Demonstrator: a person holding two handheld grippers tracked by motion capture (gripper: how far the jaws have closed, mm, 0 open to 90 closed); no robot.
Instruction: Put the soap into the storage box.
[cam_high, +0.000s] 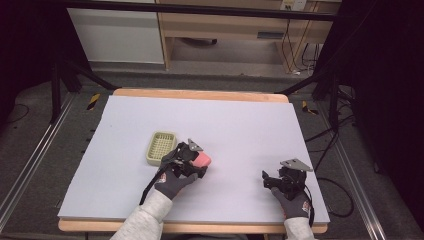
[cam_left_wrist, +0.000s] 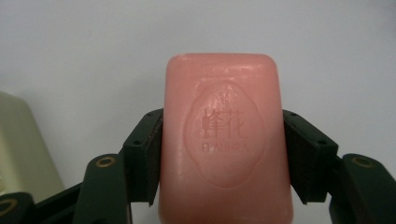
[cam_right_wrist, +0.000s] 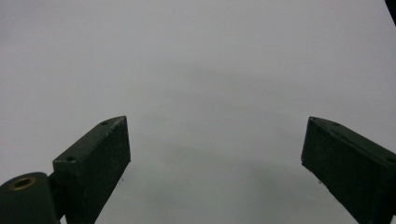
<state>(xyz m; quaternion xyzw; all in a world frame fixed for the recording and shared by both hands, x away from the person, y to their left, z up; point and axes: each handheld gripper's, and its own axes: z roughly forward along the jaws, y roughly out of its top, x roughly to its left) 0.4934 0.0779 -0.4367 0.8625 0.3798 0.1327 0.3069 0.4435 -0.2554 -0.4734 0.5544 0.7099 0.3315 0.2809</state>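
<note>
**Pink soap bar clamped in the left gripper beside a soap dish**

Forearms in pale sleeves (cam_high: 145, 220) enter from the six o'clock edge, each gloved hand carrying a gripper.

Table (cam_high: 240, 120): a large board with a pale lilac-grey top and a wooden rim showing at the twelve and six o'clock edges.

Left hand (cam_high: 172, 181) and left gripper (cam_high: 199, 165): near the table's middle, toward seven o'clock, with the gripper pointing toward two o'clock. Its jaws are clenched on the two long sides of the soap bar, as the left gripper view shows, with the pads (cam_left_wrist: 150, 156) pressed flat to the soap.

Right hand (cam_high: 294, 200) and right gripper (cam_high: 267, 180): at about four o'clock on the table, well apart from the left. Its jaws stand released and wide apart in the right gripper view (cam_right_wrist: 215, 163), with bare tabletop between them.

Soap dish (cam_high: 161, 147): a pale yellow-green rectangular tray with a slatted floor, resting on the table just beside the left gripper at its ten o'clock. A corner of it appears at the nine o'clock edge of the left gripper view (cam_left_wrist: 23, 149).

Soap bar (cam_left_wrist: 226, 140): pink, rounded, stamped with an oval emblem and characters. It projects from the jaws over the tabletop, near the dish but outside it (cam_high: 202, 159).
</note>
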